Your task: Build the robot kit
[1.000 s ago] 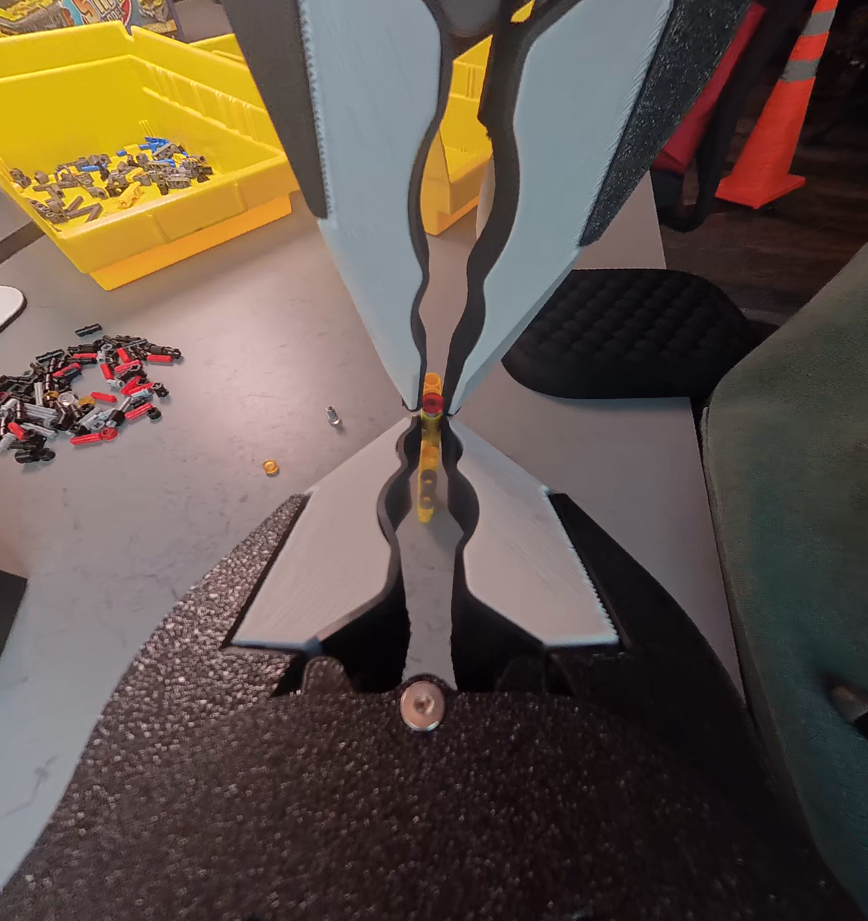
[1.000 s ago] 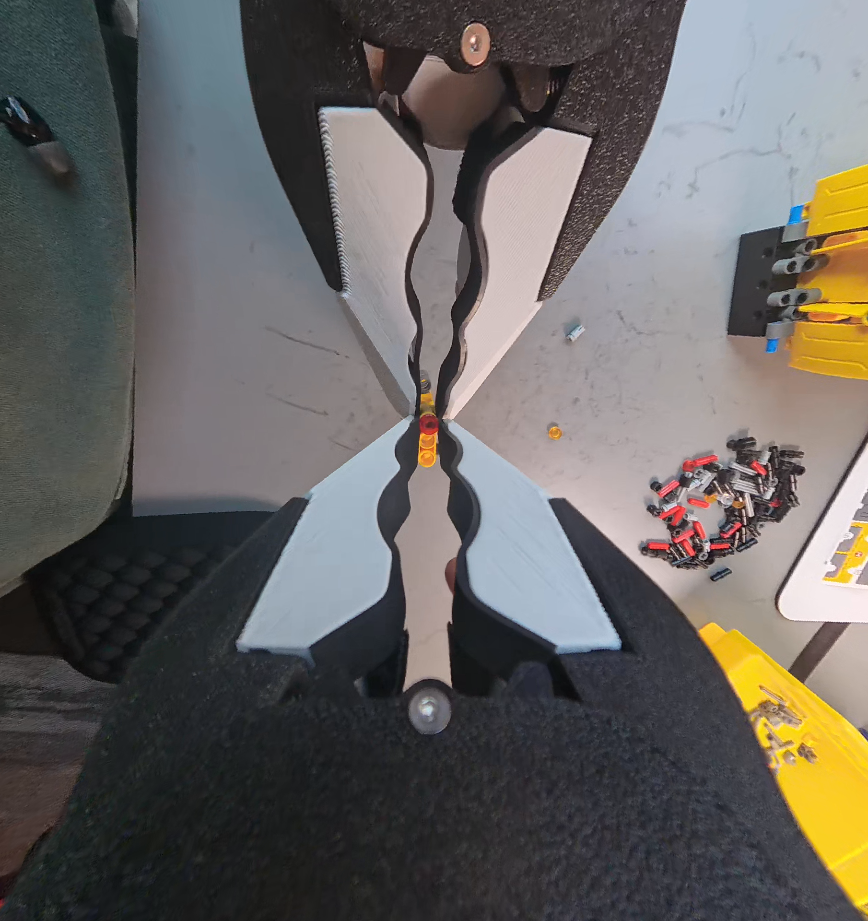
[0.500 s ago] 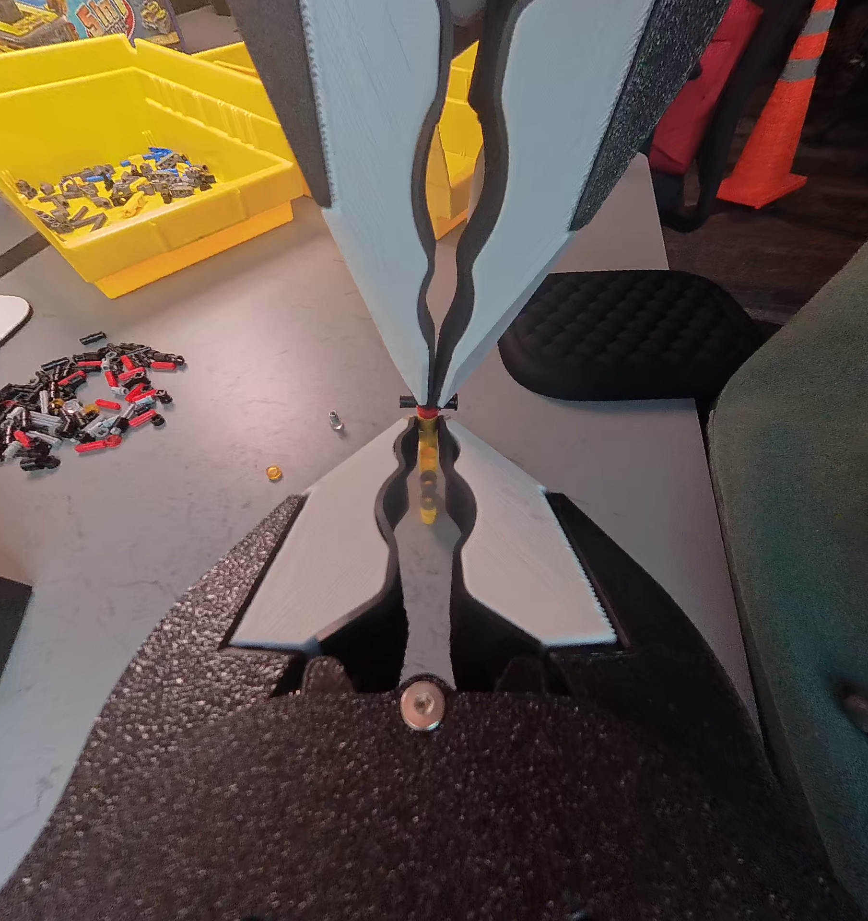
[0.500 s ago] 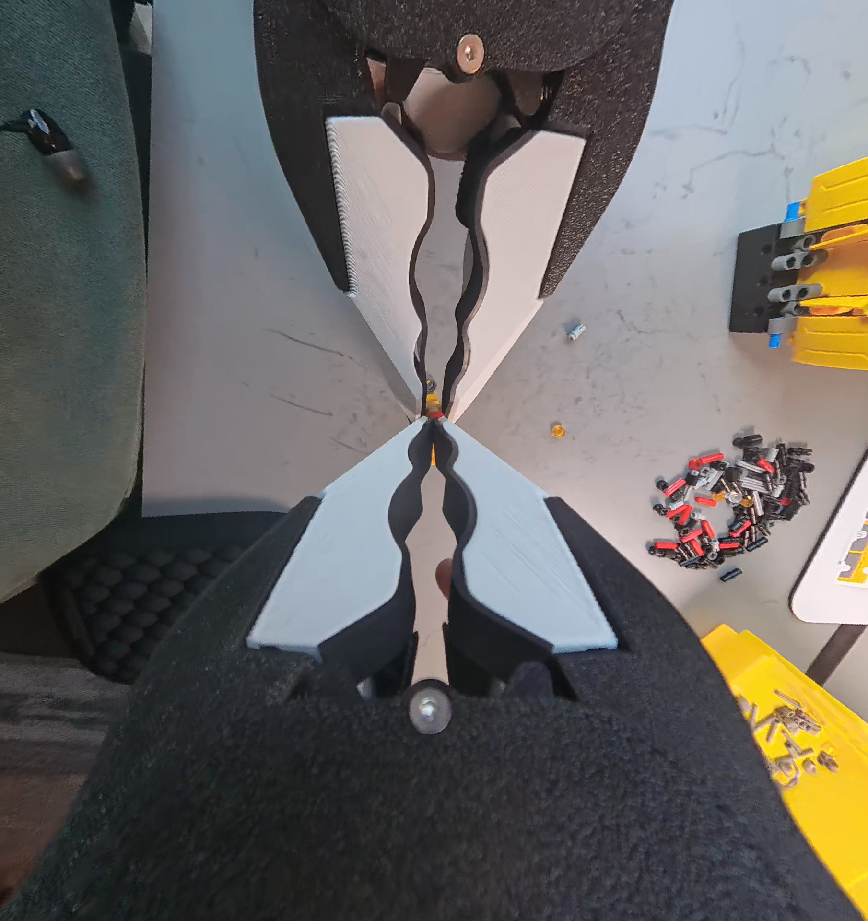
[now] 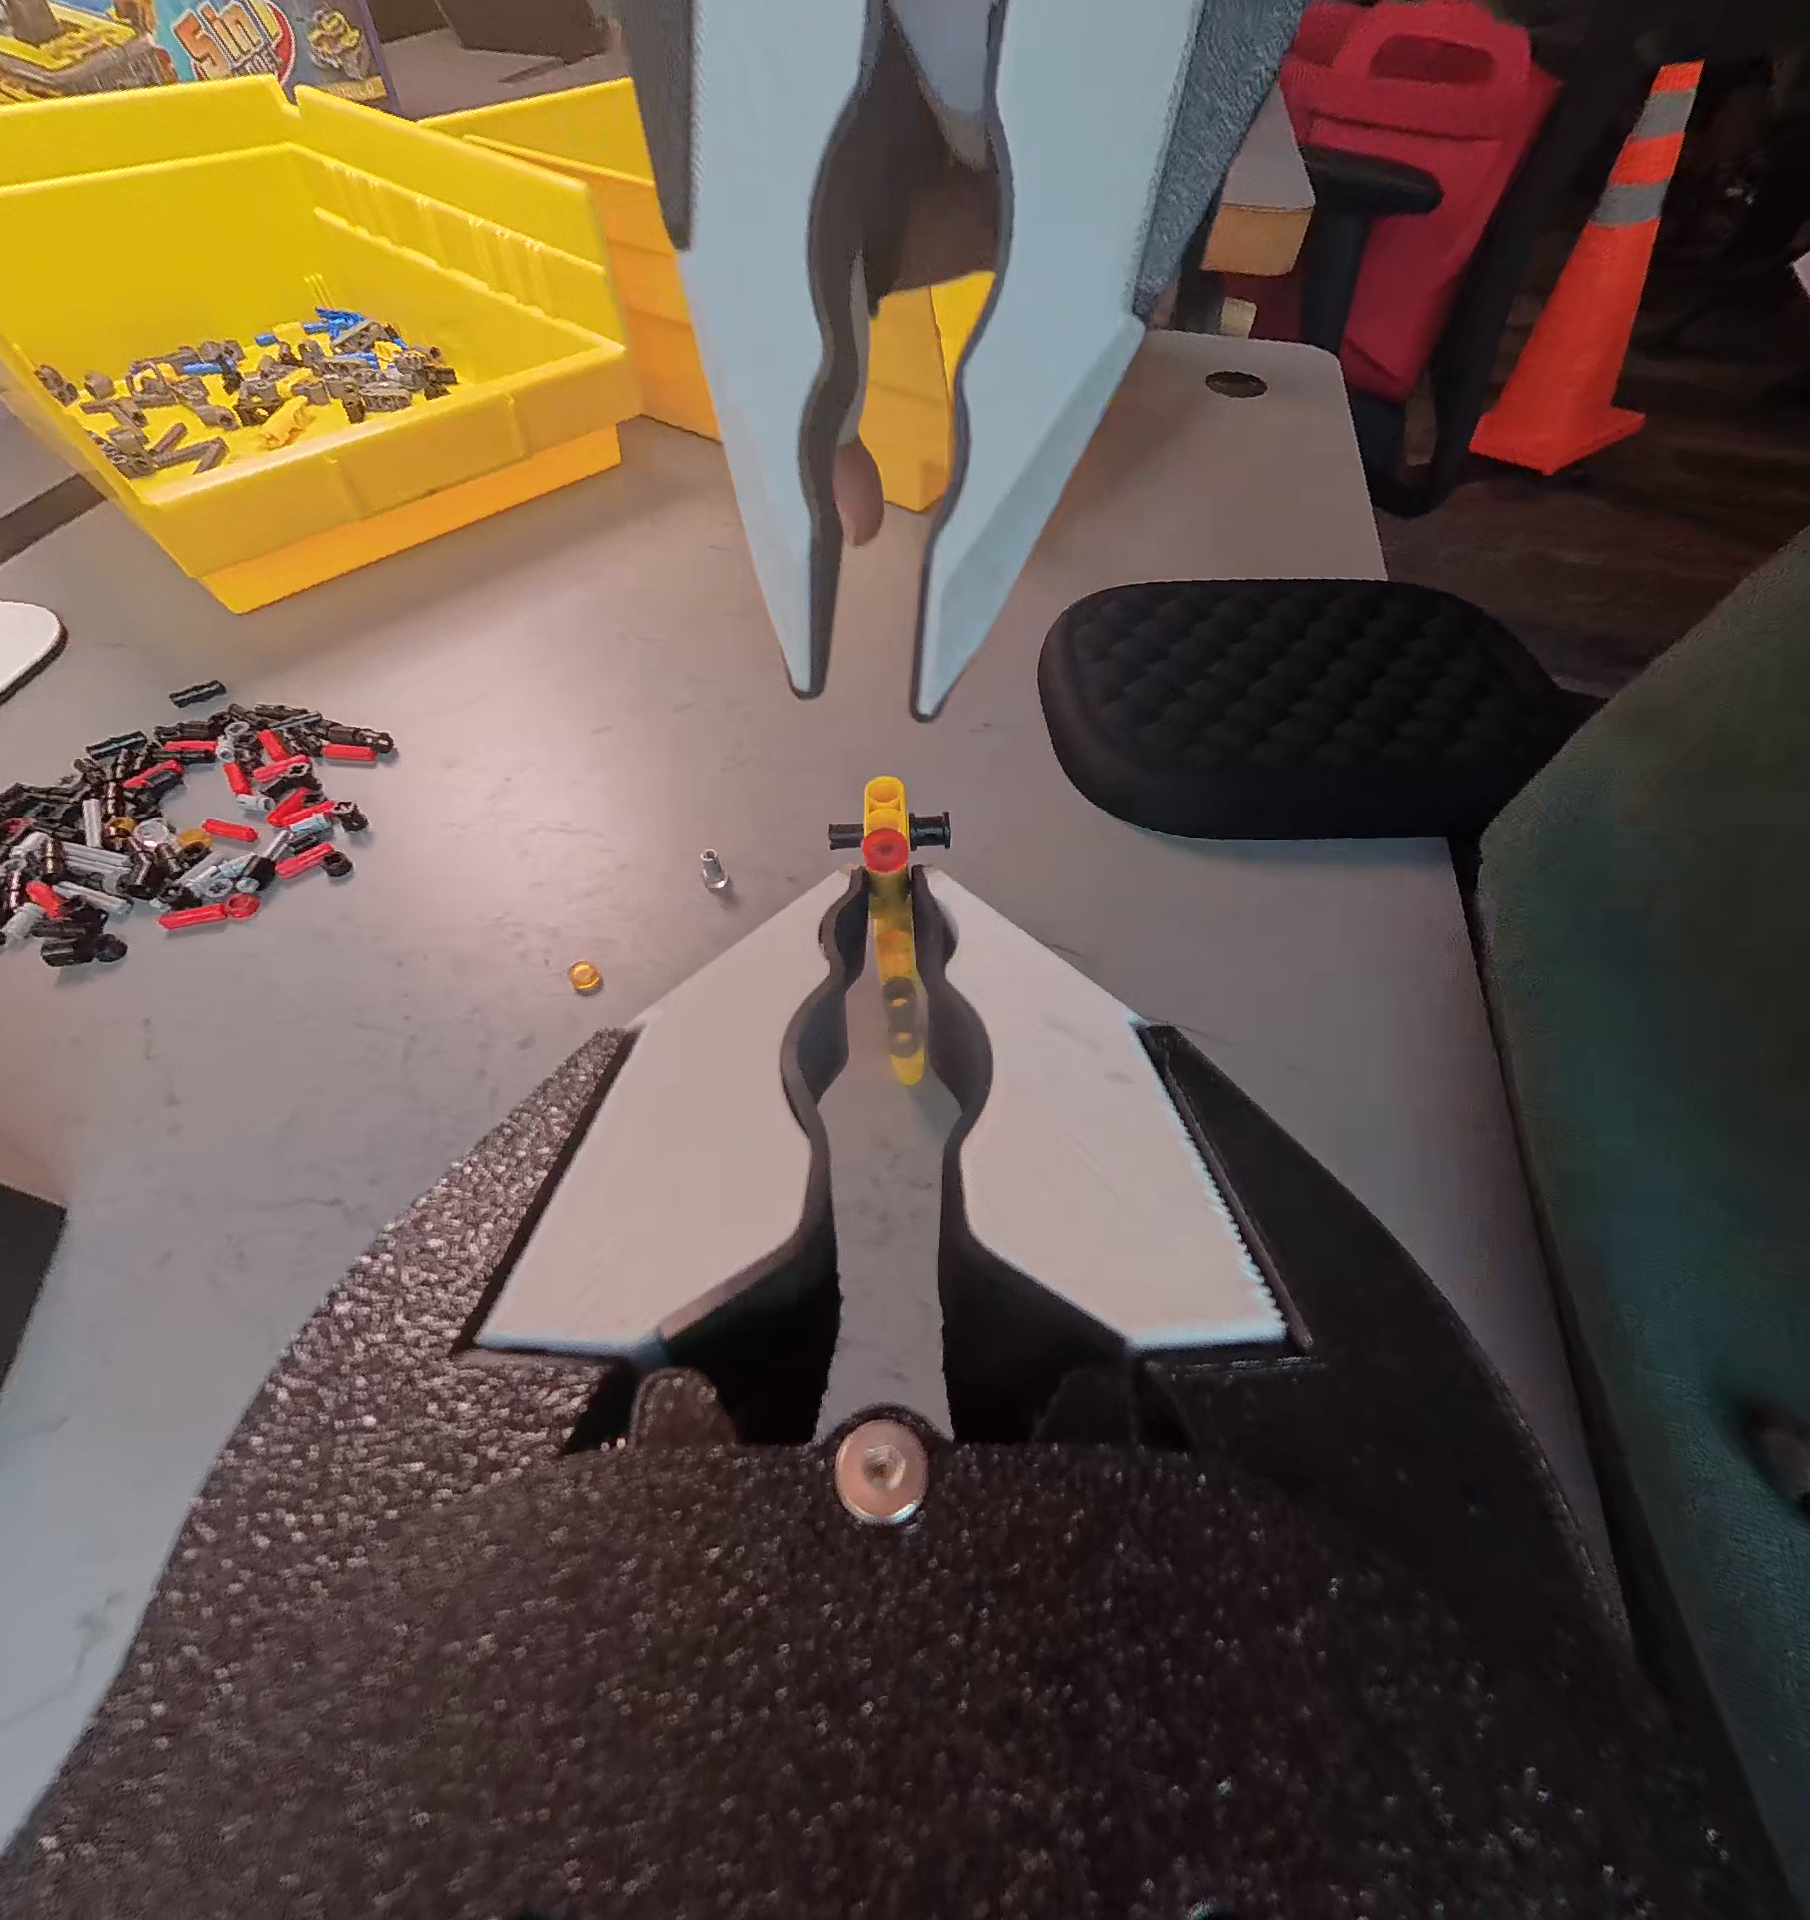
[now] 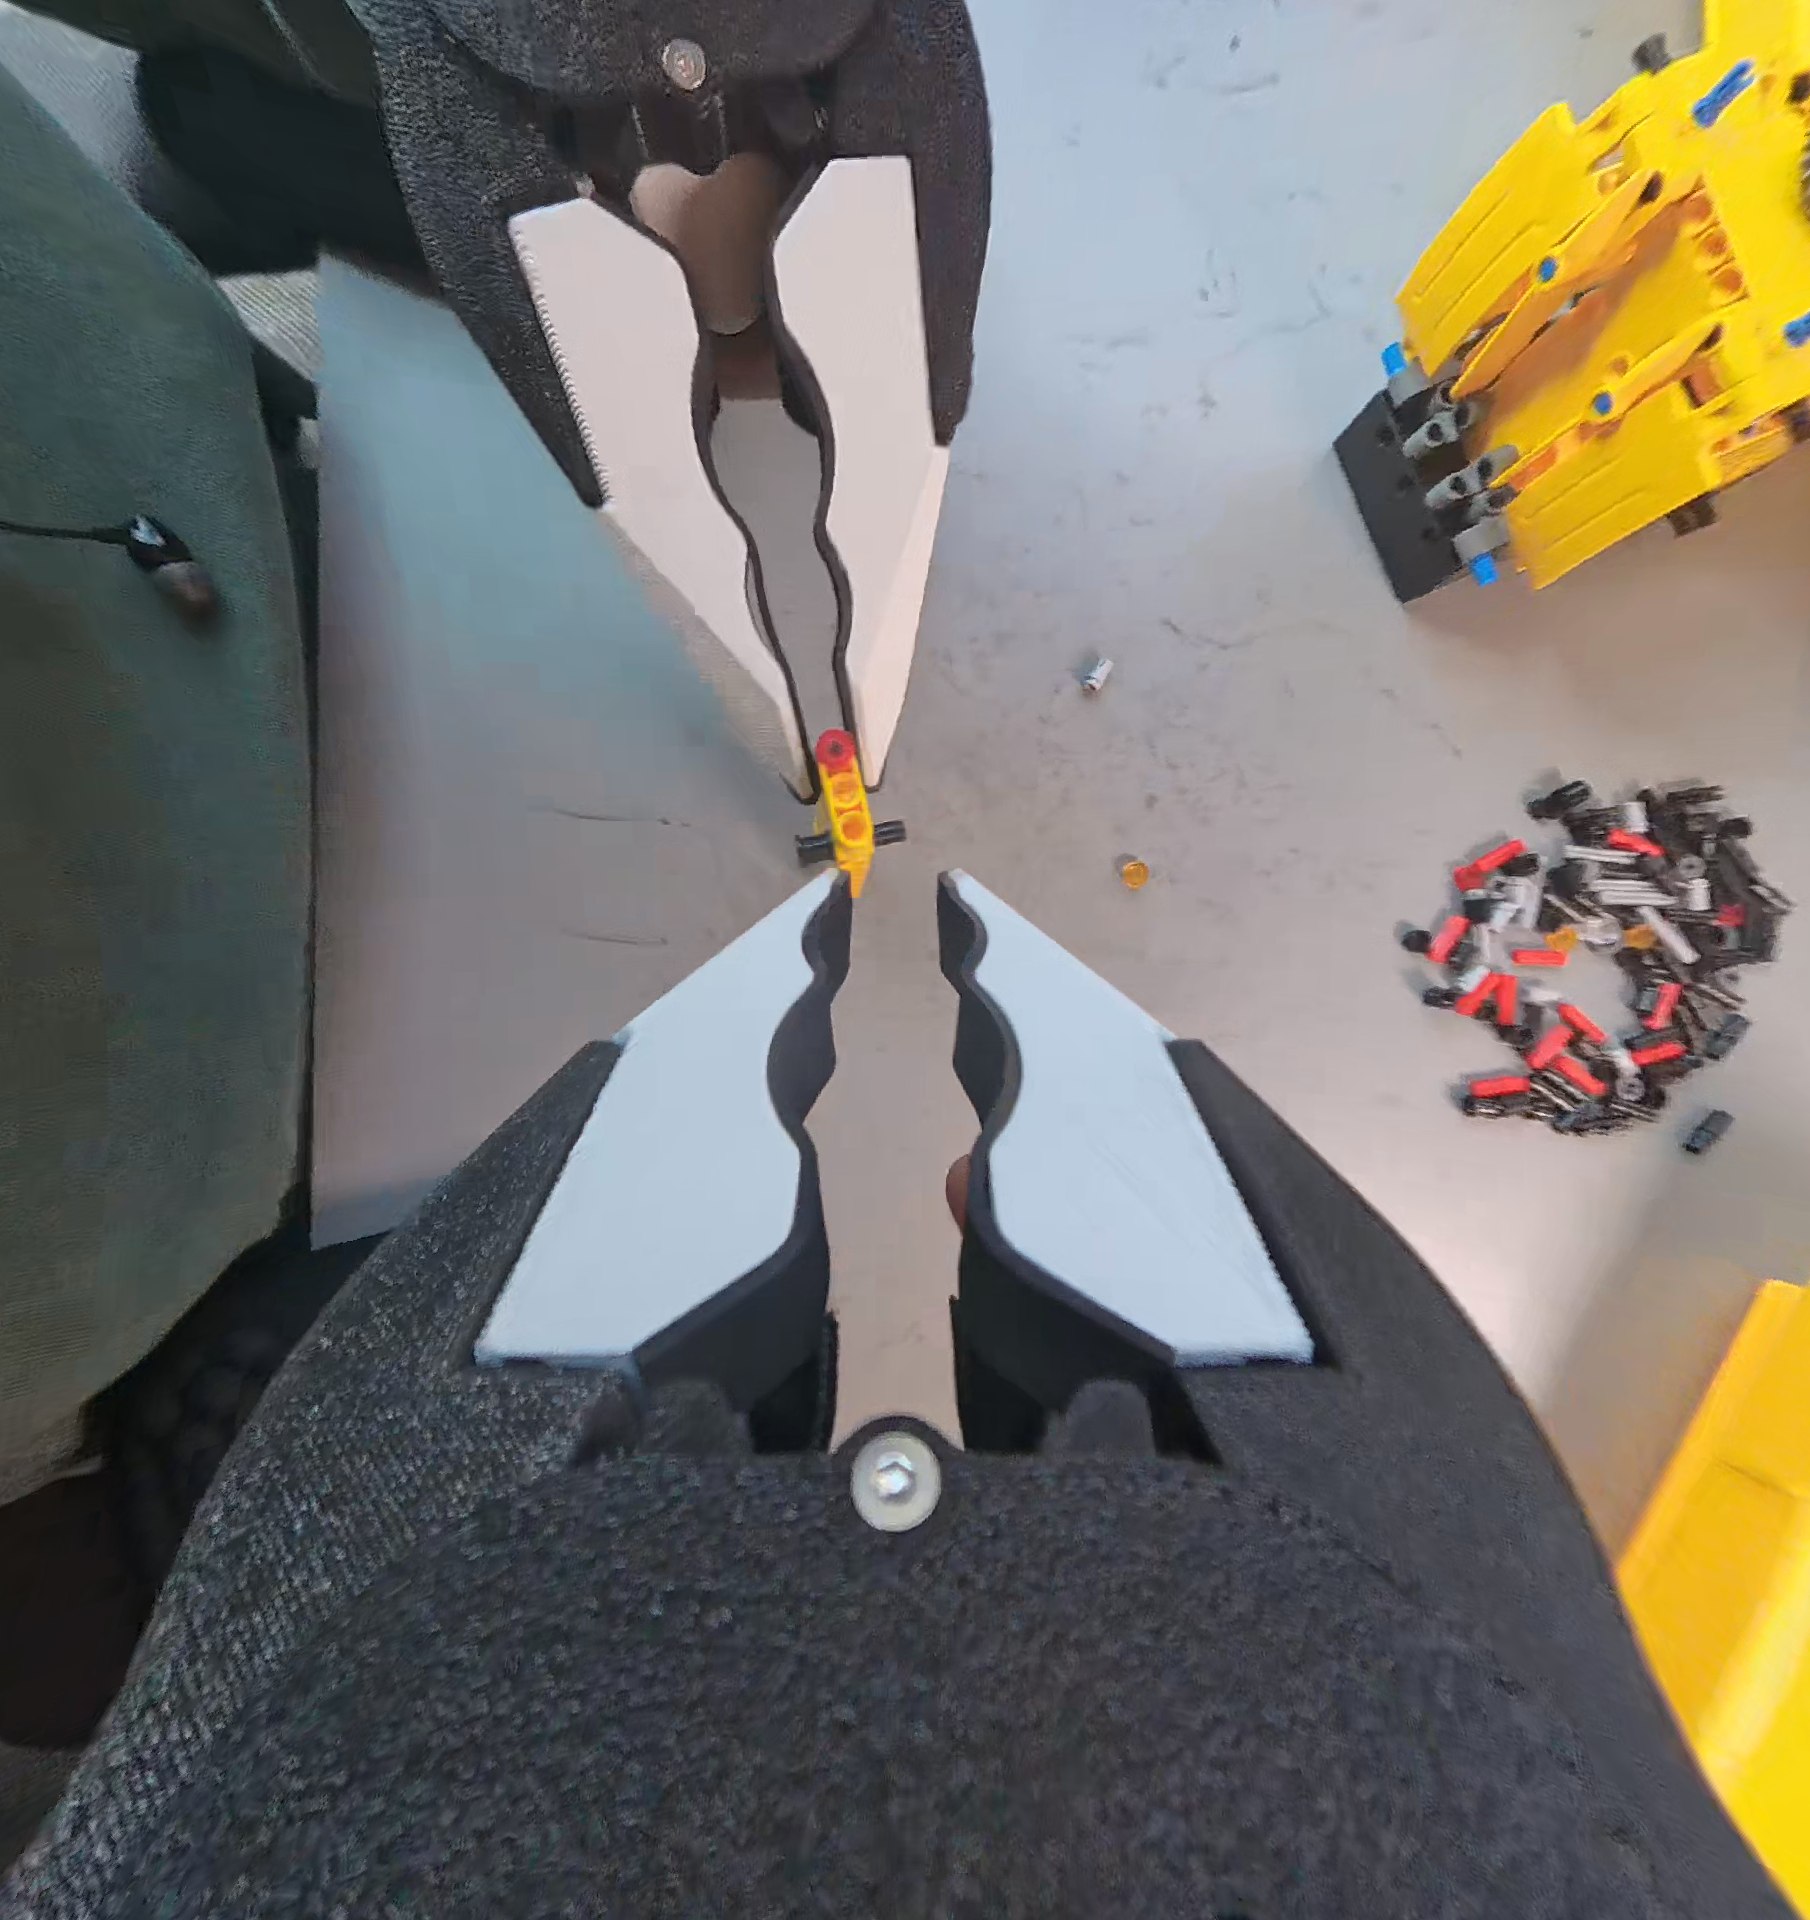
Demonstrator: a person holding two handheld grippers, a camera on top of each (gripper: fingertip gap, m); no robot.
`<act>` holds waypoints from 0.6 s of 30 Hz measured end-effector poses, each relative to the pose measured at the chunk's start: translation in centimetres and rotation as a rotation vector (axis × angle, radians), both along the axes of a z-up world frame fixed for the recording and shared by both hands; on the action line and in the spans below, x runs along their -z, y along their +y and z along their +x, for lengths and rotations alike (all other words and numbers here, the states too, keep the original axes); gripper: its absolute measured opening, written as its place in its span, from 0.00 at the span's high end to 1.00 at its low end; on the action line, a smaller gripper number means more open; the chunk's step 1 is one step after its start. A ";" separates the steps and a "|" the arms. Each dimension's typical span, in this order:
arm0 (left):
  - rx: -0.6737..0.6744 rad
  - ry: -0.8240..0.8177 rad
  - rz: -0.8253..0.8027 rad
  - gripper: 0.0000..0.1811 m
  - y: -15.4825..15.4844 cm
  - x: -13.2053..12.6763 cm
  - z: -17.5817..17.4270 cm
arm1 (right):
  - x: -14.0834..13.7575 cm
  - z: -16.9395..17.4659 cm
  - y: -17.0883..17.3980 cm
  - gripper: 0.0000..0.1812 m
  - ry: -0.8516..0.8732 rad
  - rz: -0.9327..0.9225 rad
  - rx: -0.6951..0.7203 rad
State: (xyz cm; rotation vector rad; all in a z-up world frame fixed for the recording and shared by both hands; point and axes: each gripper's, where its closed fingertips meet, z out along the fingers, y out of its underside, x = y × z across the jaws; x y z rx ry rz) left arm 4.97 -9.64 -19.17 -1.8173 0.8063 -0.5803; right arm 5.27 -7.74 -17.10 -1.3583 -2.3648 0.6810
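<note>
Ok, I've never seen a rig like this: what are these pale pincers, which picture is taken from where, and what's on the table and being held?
They are two handheld grippers, one in each of a person's hands, each with a camera looking along its two fingers.

In the left wrist view, the left gripper is at the bottom, shut on a yellow beam with a red pin and a black cross pin. The right gripper faces it, open and empty.

The right wrist view shows the same from the opposite side: the right gripper below, the left gripper above.

On the grey table lie a pile of small red, black and grey parts, a yellow bin, and a part-built yellow model.
</note>
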 end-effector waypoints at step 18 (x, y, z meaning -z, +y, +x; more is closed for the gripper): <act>0.047 0.085 0.078 0.96 -0.1 1.1 -0.2 | 2.2 0.8 -0.7 0.91 0.147 -0.108 0.007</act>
